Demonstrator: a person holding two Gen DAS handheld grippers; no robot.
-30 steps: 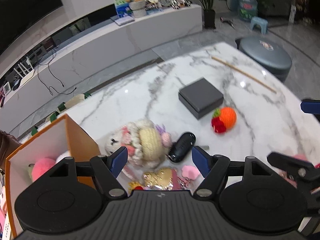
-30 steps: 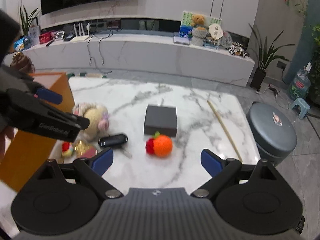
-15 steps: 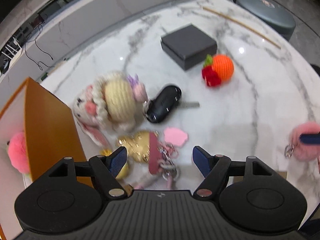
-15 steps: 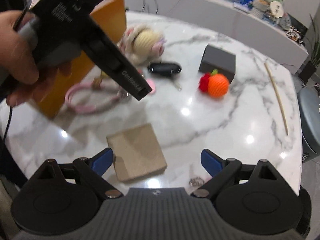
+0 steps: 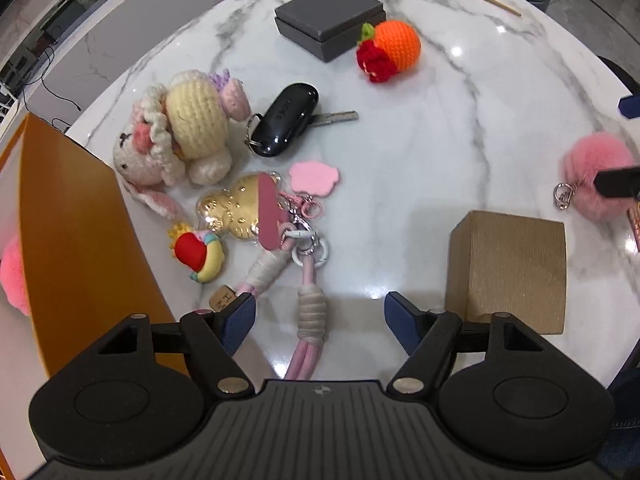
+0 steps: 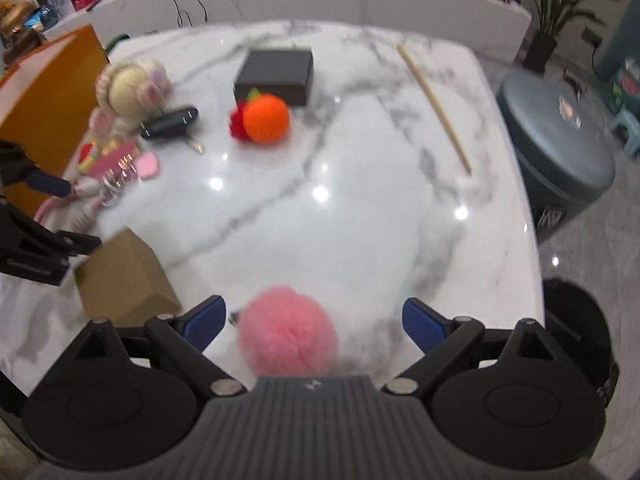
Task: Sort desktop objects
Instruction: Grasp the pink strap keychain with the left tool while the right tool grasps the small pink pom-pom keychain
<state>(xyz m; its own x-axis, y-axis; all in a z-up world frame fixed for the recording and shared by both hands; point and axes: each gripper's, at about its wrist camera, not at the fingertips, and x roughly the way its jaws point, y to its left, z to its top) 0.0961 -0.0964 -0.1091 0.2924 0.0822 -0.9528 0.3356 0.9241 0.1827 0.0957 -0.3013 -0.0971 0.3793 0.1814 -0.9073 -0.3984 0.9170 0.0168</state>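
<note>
The left hand-held gripper (image 5: 318, 316) hangs over the marble tabletop (image 5: 420, 152) with its jaws apart, a pink-and-grey knotted lanyard (image 5: 308, 320) lying between its blue pads untouched; they have just narrowed slightly. Beyond it lie a gold keychain charm (image 5: 236, 208), a crocheted bunny (image 5: 176, 136), a black car key (image 5: 286, 118), a crocheted orange (image 5: 394, 49) and a dark grey box (image 5: 330, 18), with an orange box (image 5: 76, 240) at the left edge. The right hand-held gripper (image 6: 314, 322) also stands wide open, the pink pompom (image 6: 288, 332) between its pads without contact, just right of a tan cardboard box (image 6: 124, 276).
</note>
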